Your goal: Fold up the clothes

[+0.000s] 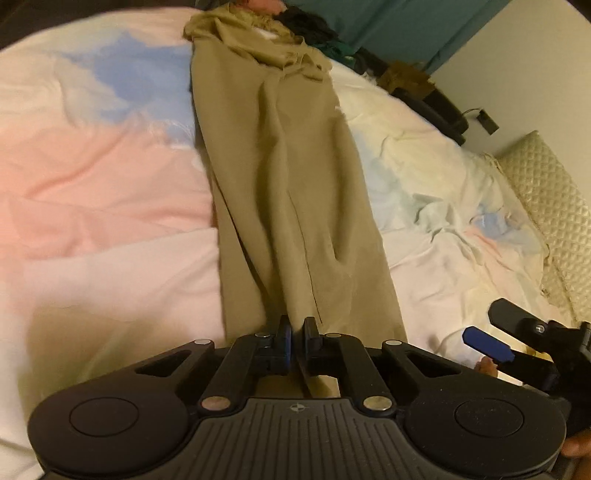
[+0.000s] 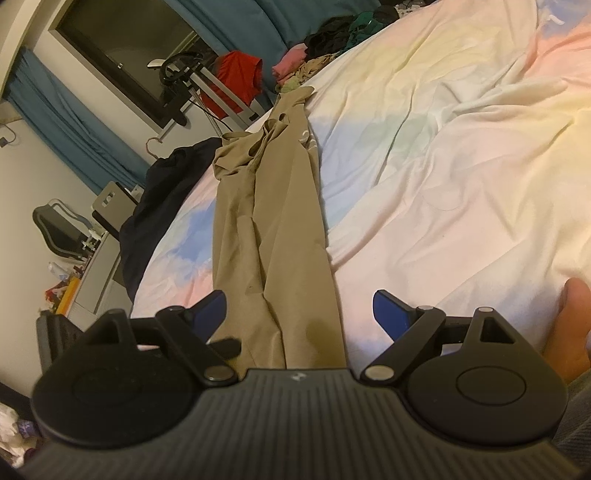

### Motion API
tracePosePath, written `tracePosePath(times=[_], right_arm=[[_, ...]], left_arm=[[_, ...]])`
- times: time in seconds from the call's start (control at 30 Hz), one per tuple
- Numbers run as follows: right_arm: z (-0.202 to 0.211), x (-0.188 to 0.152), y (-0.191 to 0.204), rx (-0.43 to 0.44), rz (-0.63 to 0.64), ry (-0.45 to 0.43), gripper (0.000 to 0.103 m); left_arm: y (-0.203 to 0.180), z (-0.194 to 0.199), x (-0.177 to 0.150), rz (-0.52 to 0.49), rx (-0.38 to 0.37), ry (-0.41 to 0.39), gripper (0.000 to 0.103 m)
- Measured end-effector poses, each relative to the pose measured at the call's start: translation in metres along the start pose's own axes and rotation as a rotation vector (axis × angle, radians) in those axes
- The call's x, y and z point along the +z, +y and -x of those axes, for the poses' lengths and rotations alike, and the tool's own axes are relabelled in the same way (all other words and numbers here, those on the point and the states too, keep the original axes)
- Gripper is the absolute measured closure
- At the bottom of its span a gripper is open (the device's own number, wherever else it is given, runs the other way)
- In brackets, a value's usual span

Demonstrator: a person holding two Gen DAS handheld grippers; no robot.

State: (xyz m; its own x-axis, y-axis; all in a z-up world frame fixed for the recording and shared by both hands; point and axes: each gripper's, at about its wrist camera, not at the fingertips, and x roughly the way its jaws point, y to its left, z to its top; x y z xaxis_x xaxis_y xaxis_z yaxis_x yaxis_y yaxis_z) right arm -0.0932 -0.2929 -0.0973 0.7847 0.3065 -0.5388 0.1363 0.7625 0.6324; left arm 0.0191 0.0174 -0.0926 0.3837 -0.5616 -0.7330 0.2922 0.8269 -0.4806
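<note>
Khaki trousers (image 1: 280, 184) lie stretched lengthwise on a pastel bed cover (image 1: 92, 184), waistband bunched at the far end. My left gripper (image 1: 297, 328) is shut on the near end of the trousers, cloth pinched between its blue pads. To the right, my right gripper (image 1: 484, 325) hangs low over the cover. In the right wrist view the trousers (image 2: 280, 206) run away from the camera, and the right gripper (image 2: 299, 299) stands open, one finger on each side of the near leg end, pads not touching the cloth.
A heap of dark, green and pink clothes (image 2: 332, 26) sits at the far end of the bed. A dark garment (image 2: 166, 192) hangs over the bed's left edge. A quilted surface (image 1: 546, 192) borders the cover. Part of a person's bare limb (image 2: 569, 314) rests beside the right gripper.
</note>
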Motion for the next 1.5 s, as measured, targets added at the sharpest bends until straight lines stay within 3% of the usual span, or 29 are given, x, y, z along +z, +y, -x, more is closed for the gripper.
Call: tracePosePath(times=[0.2, 0.37, 0.47, 0.5, 0.67, 0.87, 1.07, 1.13, 1.2, 1.23, 1.5], right_arm=[[-0.001, 0.0, 0.0, 0.003, 0.0, 0.008, 0.015], [-0.004, -0.002, 0.004, 0.0, 0.016, 0.019, 0.015], [-0.003, -0.003, 0.005, -0.003, 0.026, 0.023, 0.015], [-0.003, -0.003, 0.006, -0.005, 0.029, 0.022, 0.015], [-0.002, -0.003, 0.005, -0.011, 0.03, 0.021, 0.015], [-0.005, -0.003, 0.005, -0.004, 0.033, 0.027, 0.015], [-0.004, -0.004, 0.006, -0.001, 0.033, 0.028, 0.015], [-0.005, -0.005, 0.006, -0.001, 0.033, 0.028, 0.015], [-0.005, -0.005, 0.006, 0.001, 0.034, 0.029, 0.015], [-0.005, -0.005, 0.006, 0.003, 0.034, 0.03, 0.015], [-0.005, -0.006, 0.008, 0.009, 0.052, 0.032, 0.015]], left_arm=[[0.038, 0.071, 0.01, 0.098, -0.002, -0.074, 0.1], [0.074, 0.086, 0.019, 0.15, 0.162, -0.037, 0.102], [0.079, 0.081, 0.021, 0.152, 0.179, -0.001, 0.099], [0.076, 0.082, 0.021, 0.13, 0.19, -0.014, 0.096], [0.04, 0.095, 0.014, -0.026, 0.252, -0.092, 0.062], [-0.013, 0.084, -0.009, -0.25, 0.258, -0.075, 0.062], [-0.028, 0.035, -0.017, -0.278, 0.305, 0.062, 0.062], [-0.023, 0.022, -0.016, -0.281, 0.362, 0.092, 0.066], [-0.014, 0.017, -0.016, -0.241, 0.395, 0.119, 0.082], [-0.012, 0.018, -0.015, -0.23, 0.396, 0.116, 0.101], [-0.044, 0.07, -0.026, -0.309, 0.294, -0.047, 0.102]])
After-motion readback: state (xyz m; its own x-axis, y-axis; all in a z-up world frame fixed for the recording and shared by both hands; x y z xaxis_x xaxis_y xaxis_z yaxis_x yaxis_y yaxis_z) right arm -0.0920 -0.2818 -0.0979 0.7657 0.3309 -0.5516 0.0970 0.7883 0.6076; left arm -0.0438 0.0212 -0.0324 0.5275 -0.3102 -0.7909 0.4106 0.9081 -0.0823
